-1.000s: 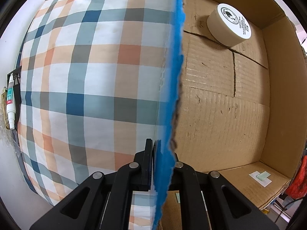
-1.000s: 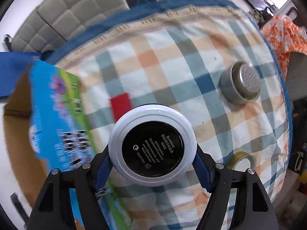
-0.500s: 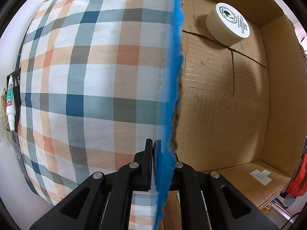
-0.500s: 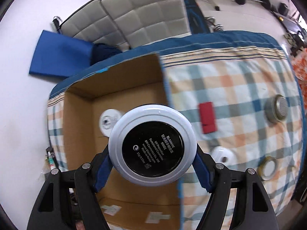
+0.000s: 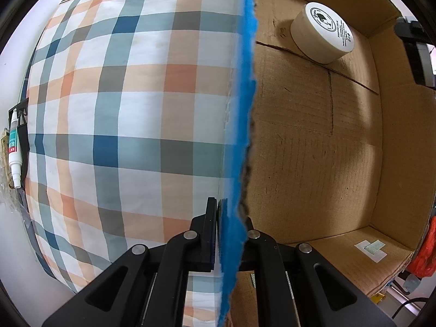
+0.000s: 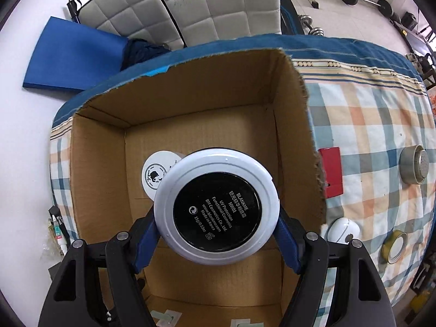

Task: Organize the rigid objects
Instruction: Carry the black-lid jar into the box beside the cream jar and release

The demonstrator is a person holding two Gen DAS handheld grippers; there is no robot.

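**Ana:** Through the left wrist camera, what shows?

**Ben:** The left gripper [image 5: 231, 234] is pinched tight on the side wall of the cardboard box [image 5: 313, 150], the one with a blue outer face. One finger sits outside that wall, the other inside. Left of the wall lies the plaid cloth [image 5: 122, 109]. On the box floor, near the far corner, stands a cream-coloured round jar [image 5: 321, 32] with a printed lid. A piece of pale tape [image 5: 370, 249] sticks to the near inner wall. Off the cloth's far left edge lies a small white tube [image 5: 13, 147].

**Ana:** And the right wrist view?

**Ben:** The right gripper [image 6: 216, 231] clamps a white round compact [image 6: 216, 207] between its blue pads [image 6: 286, 242], black label facing the lens. It is held over the open box [image 6: 103, 190], above the floor's middle. The cream jar [image 6: 155, 174] peeks out behind it, partly covered.

**Ana:** Anything outside the box?

**Ben:** On the cloth [image 6: 381, 136] to the right: a red flat block [image 6: 331, 171] just beside the box wall, a metal tin [image 6: 414, 167], a white rounded case [image 6: 343, 230] and a roll of yellowish tape [image 6: 393, 245], all apart from one another.
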